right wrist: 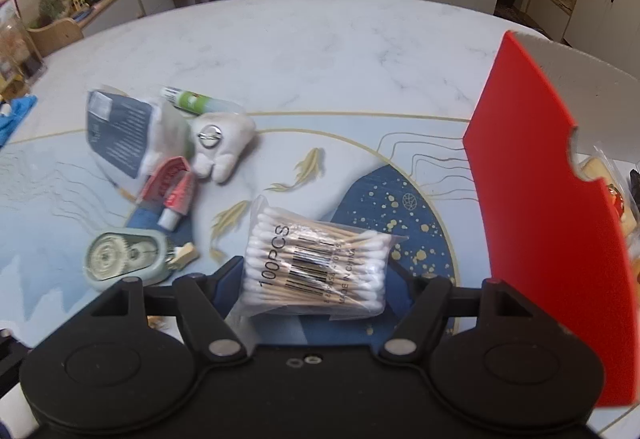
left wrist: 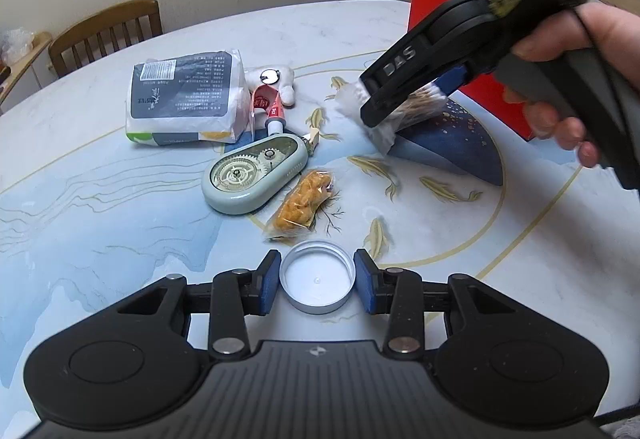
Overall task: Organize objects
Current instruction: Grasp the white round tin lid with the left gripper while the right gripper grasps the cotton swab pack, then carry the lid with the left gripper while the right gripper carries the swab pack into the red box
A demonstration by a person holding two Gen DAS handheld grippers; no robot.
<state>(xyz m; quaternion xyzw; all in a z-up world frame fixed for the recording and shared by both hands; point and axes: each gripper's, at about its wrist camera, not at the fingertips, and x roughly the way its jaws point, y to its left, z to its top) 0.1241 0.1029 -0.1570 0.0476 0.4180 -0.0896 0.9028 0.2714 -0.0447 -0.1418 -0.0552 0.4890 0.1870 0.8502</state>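
Cap (left wrist: pixel 318 283) between left gripper (left wrist: pixel 318 281) pads, jaws narrowed, apparently touching. Cotton-swab bag (right wrist: pixel 316 263) clamped in right gripper (right wrist: pixel 316 279), long axis crosswise, red box (right wrist: pixel 548 239) just right.

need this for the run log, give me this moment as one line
left gripper: shut on white lid | right gripper: shut on cotton swab pack, raised | red box: at right

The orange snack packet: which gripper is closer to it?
Left. The left gripper sits just below the snack packet, around a white lid. The right gripper is farther off, holding cotton swabs.
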